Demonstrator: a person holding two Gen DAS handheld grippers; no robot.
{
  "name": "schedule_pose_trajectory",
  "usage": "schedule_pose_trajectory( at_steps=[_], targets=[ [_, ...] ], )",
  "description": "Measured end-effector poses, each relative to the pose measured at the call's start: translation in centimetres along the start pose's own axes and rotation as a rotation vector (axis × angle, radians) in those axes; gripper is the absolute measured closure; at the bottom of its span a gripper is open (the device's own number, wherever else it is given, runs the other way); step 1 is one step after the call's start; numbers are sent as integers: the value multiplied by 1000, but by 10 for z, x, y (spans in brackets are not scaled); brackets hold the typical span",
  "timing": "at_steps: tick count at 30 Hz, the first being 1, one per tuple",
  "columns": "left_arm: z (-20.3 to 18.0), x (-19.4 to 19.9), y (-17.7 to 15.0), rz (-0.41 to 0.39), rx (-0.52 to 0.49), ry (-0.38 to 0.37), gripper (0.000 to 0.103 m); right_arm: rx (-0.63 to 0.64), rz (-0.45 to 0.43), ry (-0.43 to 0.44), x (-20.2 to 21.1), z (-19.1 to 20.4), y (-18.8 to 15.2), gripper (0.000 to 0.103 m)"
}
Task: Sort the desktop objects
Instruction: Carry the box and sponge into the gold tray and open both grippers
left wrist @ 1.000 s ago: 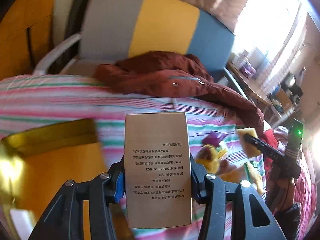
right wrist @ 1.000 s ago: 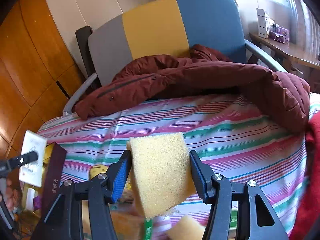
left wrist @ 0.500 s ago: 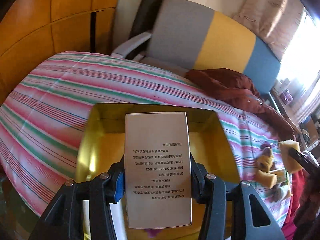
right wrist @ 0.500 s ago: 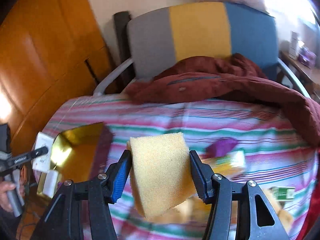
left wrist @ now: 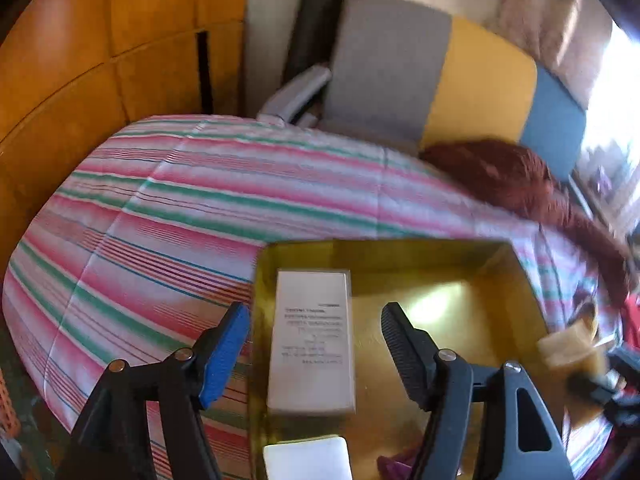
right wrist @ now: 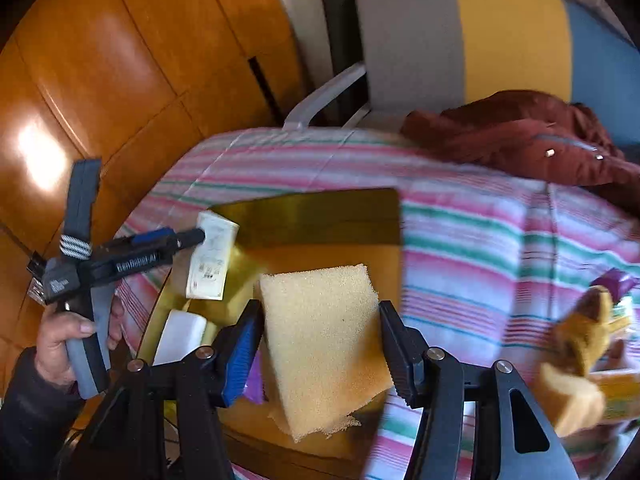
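Released white carton (left wrist: 311,340) now inside gold tray (left wrist: 520,280) — jaws opening.

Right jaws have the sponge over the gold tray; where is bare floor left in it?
The gold tray is bare on its right half, from the white carton to the right wall. Crowded: its left side, with the carton and a white block, and a purple item at the near edge.

Two wrist cameras, both looking steeply down along their fingers.
The left wrist view sits close over the gold tray (left wrist: 500,272); the right wrist view looks from further right. Both share the tray, striped bed cover (left wrist: 200,208) and chair (right wrist: 460,40).
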State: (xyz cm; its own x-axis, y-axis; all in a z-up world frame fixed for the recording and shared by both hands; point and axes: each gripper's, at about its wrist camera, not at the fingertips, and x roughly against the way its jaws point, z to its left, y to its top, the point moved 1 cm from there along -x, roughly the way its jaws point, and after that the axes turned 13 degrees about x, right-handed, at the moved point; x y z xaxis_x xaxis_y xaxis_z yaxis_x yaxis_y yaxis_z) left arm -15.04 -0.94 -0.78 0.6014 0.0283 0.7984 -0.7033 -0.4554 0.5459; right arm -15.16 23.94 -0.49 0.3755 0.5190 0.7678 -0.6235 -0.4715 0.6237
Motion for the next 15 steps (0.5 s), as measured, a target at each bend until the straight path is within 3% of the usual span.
schedule_pose_trajectory(
  at_steps=[7,11,13,15],
  targets=[
    [22,54,-17,-104,93,-64,33,-12,60,25,-38,20,7,45],
    [29,70,-37,-116,108,-71,33,-75,69,62,-53,27,14,44],
    [33,73,-44,-114,116,-71,33,-131,27,134,-55,31,22,38],
    [40,78,-53,-99,144,-83,33,-166,-19,213,-52,37,28,15]
  ],
)
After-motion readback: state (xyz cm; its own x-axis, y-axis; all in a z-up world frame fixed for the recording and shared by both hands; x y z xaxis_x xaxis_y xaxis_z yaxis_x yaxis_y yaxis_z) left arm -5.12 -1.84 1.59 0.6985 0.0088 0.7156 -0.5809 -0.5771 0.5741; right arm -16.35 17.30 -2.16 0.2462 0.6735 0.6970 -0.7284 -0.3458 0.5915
